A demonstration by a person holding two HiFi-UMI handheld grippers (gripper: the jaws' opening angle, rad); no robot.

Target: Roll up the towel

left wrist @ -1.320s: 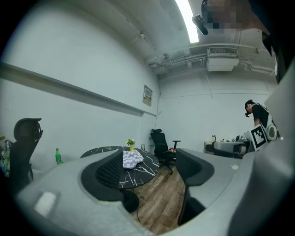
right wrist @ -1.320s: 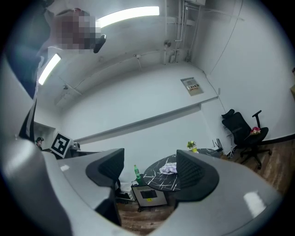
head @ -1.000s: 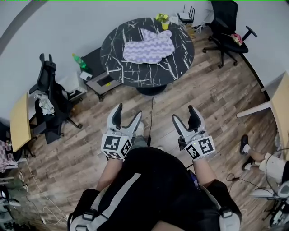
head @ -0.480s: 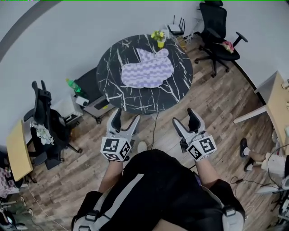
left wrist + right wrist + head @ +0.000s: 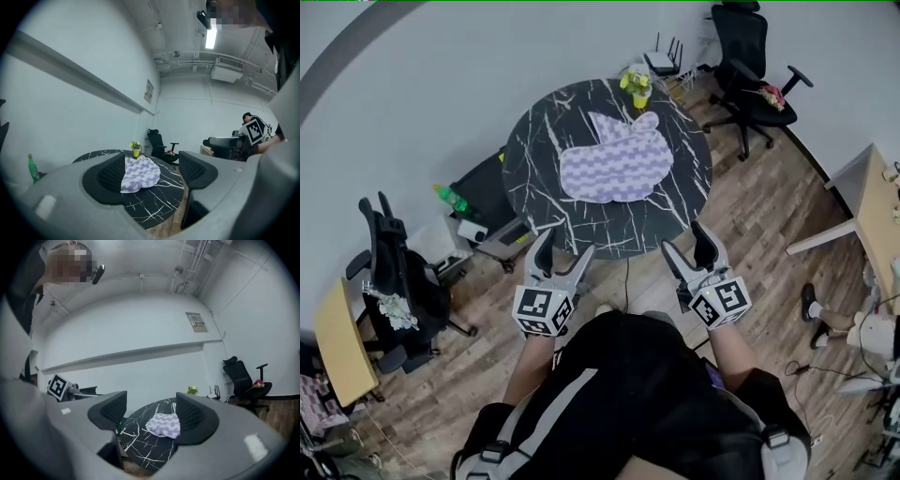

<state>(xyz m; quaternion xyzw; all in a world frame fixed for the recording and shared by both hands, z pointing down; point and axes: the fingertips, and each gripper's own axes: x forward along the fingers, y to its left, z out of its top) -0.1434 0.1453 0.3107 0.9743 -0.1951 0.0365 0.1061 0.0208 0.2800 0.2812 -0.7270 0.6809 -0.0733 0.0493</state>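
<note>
Rumpled towel (image 5: 611, 164) lies on the round table (image 5: 675, 202), untouched.
Left gripper (image 5: 565, 242) and right gripper (image 5: 685, 238) hover near, jaws spread, empty; rolling from its uneven near edge risks a crooked, loose roll.

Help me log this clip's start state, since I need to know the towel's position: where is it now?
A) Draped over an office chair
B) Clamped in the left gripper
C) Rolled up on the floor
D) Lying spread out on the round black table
D: the towel lies unrolled on the table, while the left gripper and right gripper are both open, empty and apart from it.
</note>
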